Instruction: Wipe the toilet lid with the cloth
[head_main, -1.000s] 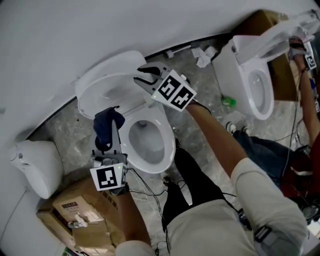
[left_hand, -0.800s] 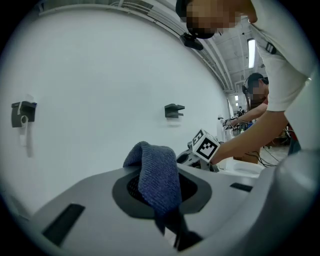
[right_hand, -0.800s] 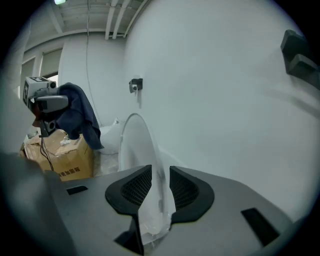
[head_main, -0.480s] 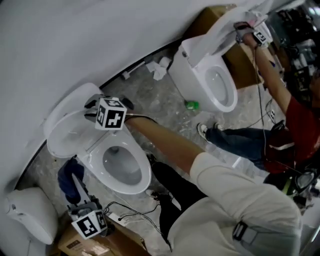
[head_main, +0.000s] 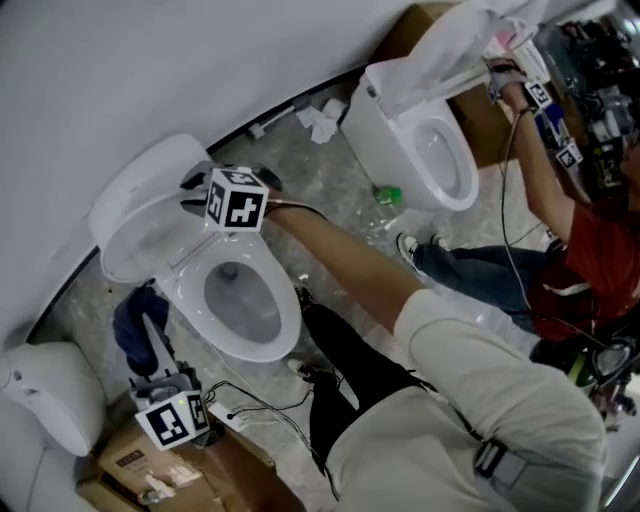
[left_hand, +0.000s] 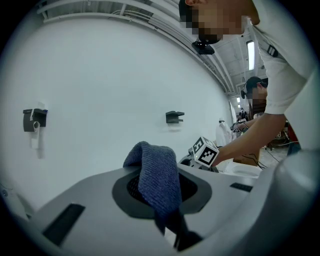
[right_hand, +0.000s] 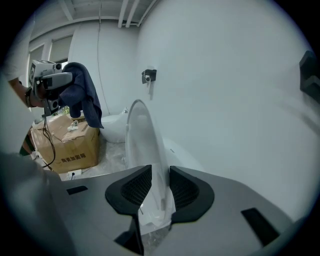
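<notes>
With the right gripper clamped on the raised toilet lid, we hold the blue cloth pinched in the left gripper, well apart; next, we judge, carry it onto the lid.

The cloth looks rough knitted fabric; the toilet lid glossy smooth plastic; the box matt cardboard.

The right gripper is held out on an outstretched right arm, angled downward, its jaws clamped on the raised toilet lid. The left gripper is held low, nearly level, its jaws pinched on a blue cloth.
</notes>
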